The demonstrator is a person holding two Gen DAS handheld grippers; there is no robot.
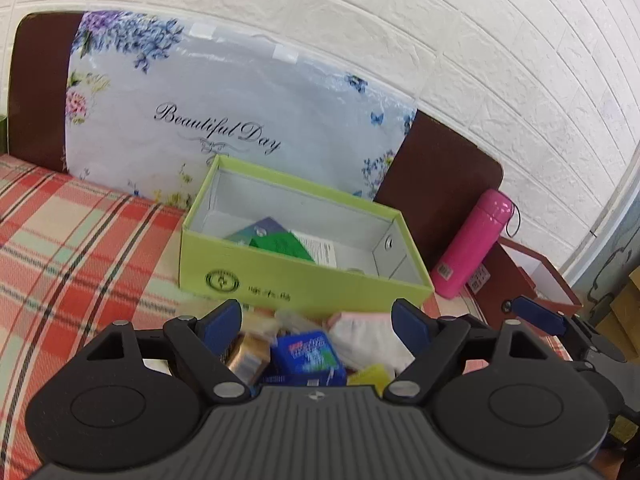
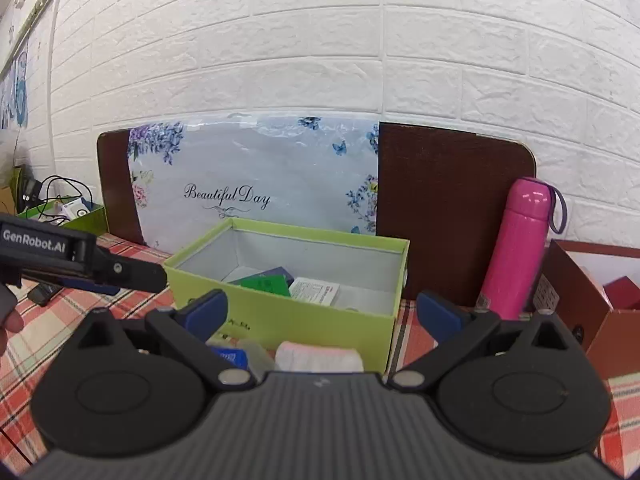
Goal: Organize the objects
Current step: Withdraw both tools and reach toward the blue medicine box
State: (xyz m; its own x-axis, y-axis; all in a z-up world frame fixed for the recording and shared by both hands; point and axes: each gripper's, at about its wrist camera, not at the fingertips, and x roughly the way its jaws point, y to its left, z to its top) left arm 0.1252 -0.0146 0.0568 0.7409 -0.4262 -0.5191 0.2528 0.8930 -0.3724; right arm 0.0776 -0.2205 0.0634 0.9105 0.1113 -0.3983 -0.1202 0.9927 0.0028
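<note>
A green open box [image 1: 280, 280] [image 2: 320, 320] stands on the plaid tablecloth and holds a green packet [image 1: 280, 246] [image 2: 266, 284], a white leaflet [image 2: 316, 292] and a dark blue packet. My left gripper [image 1: 318, 320] is open and empty, above a loose pile in front of the box: a blue packet [image 1: 310, 354], a gold item [image 1: 248, 354], a pink-white cloth [image 1: 368, 338] and a yellow piece [image 1: 370, 374]. My right gripper [image 2: 322, 310] is open and empty, above the cloth [image 2: 318, 356] at the box's near wall. The left gripper also shows at the left of the right wrist view [image 2: 136, 276].
A pink bottle [image 1: 472, 244] [image 2: 516, 248] stands right of the box, beside a brown carton [image 1: 532, 280] [image 2: 592, 312]. A floral "Beautiful Day" bag [image 1: 224, 120] [image 2: 256, 184] leans on a brown board against the white brick wall. A green tray with cables [image 2: 68, 212] sits far left.
</note>
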